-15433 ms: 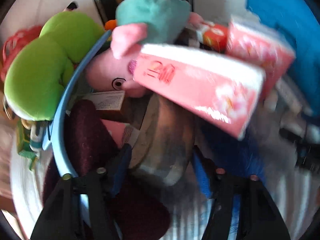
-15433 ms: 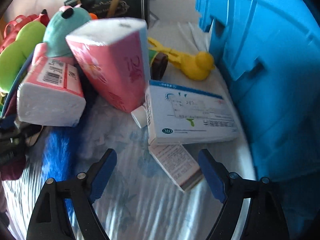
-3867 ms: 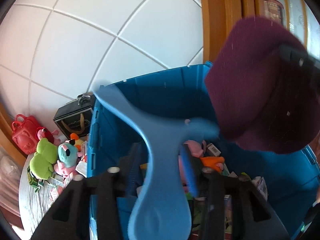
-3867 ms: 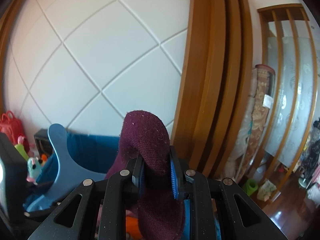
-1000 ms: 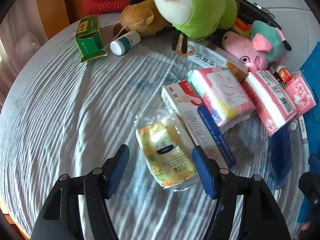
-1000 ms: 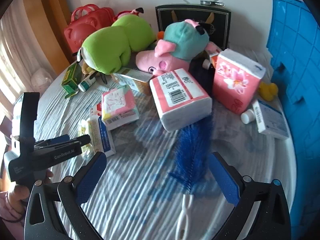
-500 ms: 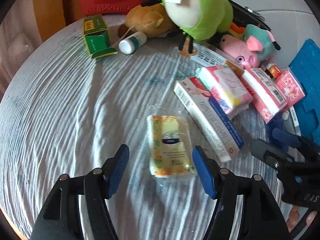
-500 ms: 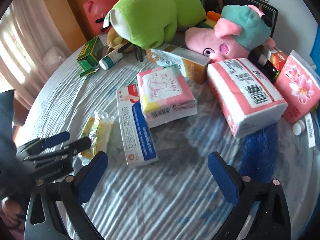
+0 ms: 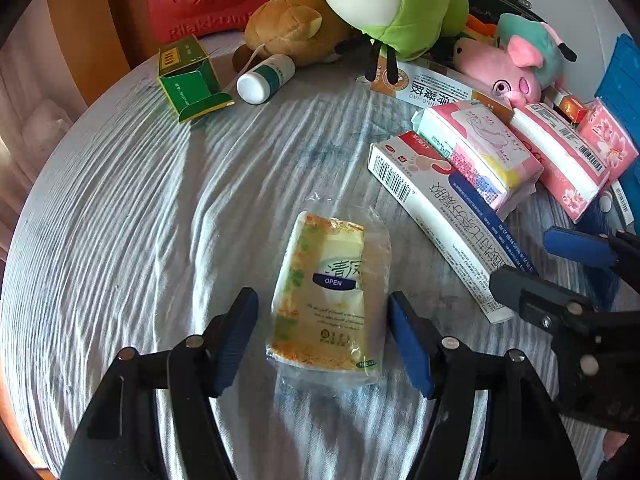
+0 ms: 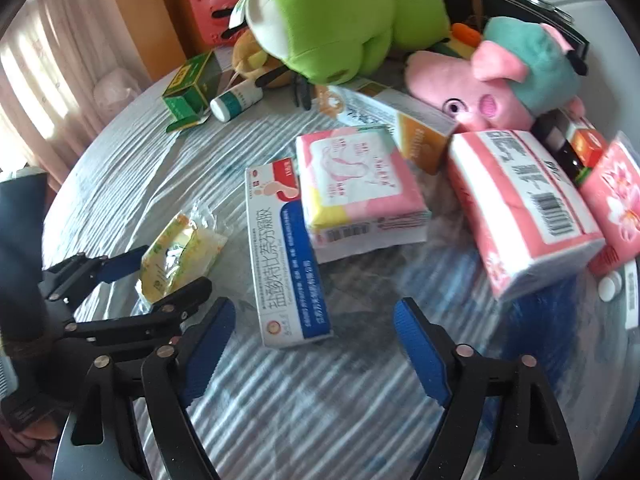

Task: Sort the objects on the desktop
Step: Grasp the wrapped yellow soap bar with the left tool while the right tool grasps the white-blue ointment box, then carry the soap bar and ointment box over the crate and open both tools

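Note:
A yellow tissue packet in clear wrap [image 9: 326,292] lies flat on the striped cloth, between the two blue pads of my left gripper [image 9: 322,332]. The pads stand just off its sides, so that gripper is open. In the right wrist view the same packet [image 10: 180,252] sits inside the left gripper [image 10: 160,276]. My right gripper [image 10: 316,344] hovers over the near end of a long white-and-blue box [image 10: 286,256]. Its jaws are closing, with the box end just ahead of them and nothing pressed. From the left wrist view, the right gripper [image 9: 552,264] is at the right edge beside that box [image 9: 444,220].
On the box leans a pink-and-yellow pad pack [image 10: 356,184], with pink tissue packs [image 10: 528,208] to its right. Green plush [image 10: 340,16], pink pig plush [image 10: 492,92], green carton [image 9: 188,80], white bottle [image 9: 264,80] and red bag [image 9: 200,4] line the back. A blue crate [image 9: 620,76] stands at right.
The left gripper has come down and forward so the yellow packet now lies between its pads. The right gripper has swung left over the white-and-blue box, and its jaws have narrowed.

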`<action>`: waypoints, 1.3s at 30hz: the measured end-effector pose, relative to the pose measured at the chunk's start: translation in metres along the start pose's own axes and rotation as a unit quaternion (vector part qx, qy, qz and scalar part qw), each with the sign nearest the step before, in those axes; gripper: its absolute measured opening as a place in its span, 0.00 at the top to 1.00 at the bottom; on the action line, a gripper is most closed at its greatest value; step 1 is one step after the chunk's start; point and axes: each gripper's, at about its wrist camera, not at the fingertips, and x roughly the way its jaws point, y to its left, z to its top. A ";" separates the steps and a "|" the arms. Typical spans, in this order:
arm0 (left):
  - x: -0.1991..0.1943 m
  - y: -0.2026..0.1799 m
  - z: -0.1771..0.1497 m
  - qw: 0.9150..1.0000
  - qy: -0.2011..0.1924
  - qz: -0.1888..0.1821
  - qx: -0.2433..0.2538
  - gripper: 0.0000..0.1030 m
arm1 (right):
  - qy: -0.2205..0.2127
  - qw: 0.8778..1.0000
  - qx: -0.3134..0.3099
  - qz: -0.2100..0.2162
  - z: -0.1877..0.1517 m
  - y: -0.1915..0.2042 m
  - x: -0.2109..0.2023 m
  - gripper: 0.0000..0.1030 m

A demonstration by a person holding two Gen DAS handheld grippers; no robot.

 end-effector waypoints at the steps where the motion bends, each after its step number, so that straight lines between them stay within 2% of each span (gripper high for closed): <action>1: -0.001 0.003 -0.001 1.000 0.000 0.001 -0.002 0.42 | 0.000 1.000 0.000 -0.002 0.002 0.001 0.003 0.36; 4: 0.000 0.005 0.000 1.000 -0.005 0.005 -0.007 0.54 | 0.003 1.000 -0.002 0.004 0.008 0.005 0.011 0.36; 8: -0.002 0.008 -0.001 1.000 -0.009 -0.001 0.002 0.64 | 0.017 1.000 -0.018 0.002 0.012 0.013 0.023 0.38; 9: -0.002 0.008 0.000 1.000 -0.007 -0.002 0.001 0.67 | 0.021 1.000 -0.024 -0.004 0.011 0.015 0.027 0.41; 10: -0.002 0.009 0.001 1.000 -0.006 -0.003 -0.003 0.69 | 0.023 0.999 -0.027 -0.005 0.011 0.016 0.029 0.55; 11: -0.003 0.011 0.001 1.000 -0.004 -0.004 -0.009 0.70 | 0.024 0.999 -0.029 -0.008 0.010 0.018 0.031 0.61; 16: -0.019 0.013 -0.009 1.000 -0.004 0.008 -0.020 0.71 | 0.006 0.999 -0.032 -0.002 0.003 0.022 0.014 0.62; 23: -0.075 0.003 -0.009 0.998 -0.058 0.010 -0.029 0.71 | -0.048 0.998 -0.024 0.015 -0.006 0.021 -0.049 0.62; 30: -0.142 -0.031 0.003 0.992 -0.125 0.006 -0.022 0.71 | -0.112 0.993 -0.021 -0.005 -0.008 0.013 -0.118 0.62; 35: -0.189 -0.066 0.014 0.984 -0.175 -0.009 0.001 0.71 | -0.161 0.987 -0.007 -0.022 -0.011 -0.007 -0.180 0.62; 39: -0.229 -0.104 0.020 0.974 -0.222 -0.026 0.026 0.70 | -0.211 0.976 0.006 -0.048 -0.019 -0.032 -0.244 0.62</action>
